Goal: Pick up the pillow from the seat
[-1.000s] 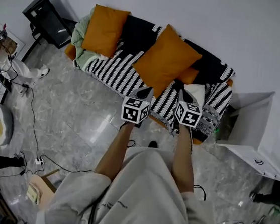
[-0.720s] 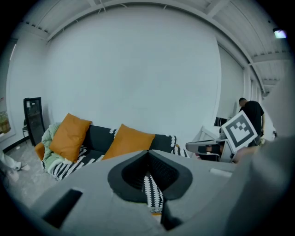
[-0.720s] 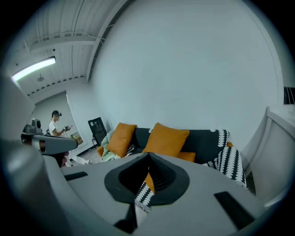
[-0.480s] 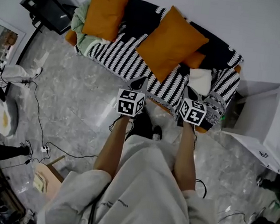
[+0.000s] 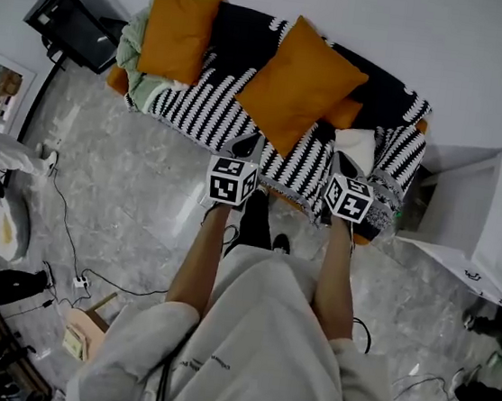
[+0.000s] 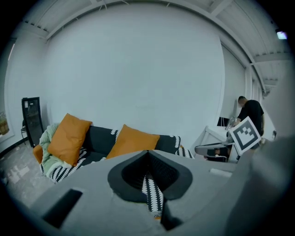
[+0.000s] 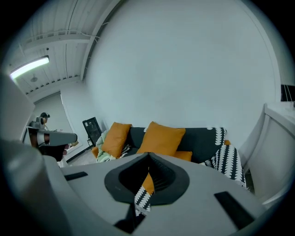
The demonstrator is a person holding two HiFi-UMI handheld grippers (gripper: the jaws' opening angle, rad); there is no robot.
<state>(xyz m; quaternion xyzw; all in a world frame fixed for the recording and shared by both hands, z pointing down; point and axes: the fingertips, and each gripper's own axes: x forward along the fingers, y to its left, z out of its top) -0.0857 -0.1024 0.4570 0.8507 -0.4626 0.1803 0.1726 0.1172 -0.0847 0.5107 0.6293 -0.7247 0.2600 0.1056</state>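
A large orange pillow (image 5: 300, 83) leans on the middle of a sofa (image 5: 198, 111) covered in black and white stripes. It also shows in the left gripper view as the orange pillow (image 6: 133, 140) and in the right gripper view as the orange pillow (image 7: 162, 137). A second orange pillow (image 5: 179, 32) stands at the sofa's left end. My left gripper (image 5: 248, 141) hangs shut and empty by the seat's front edge, just left of the middle pillow's lower corner. My right gripper (image 5: 337, 158) is shut and empty near a white cushion (image 5: 357, 149). Both stay short of the pillows.
A small orange cushion (image 5: 345, 114) lies behind the white one, and a pale green blanket (image 5: 139, 63) is at the sofa's left end. A black screen on a stand (image 5: 73, 26) is at the left, a white cabinet (image 5: 467, 213) at the right. Cables (image 5: 64, 245) cross the marble floor.
Both grippers have drifted slightly apart and a little lower in front of the sofa. Their jaws stayed shut and nothing was taken hold of.
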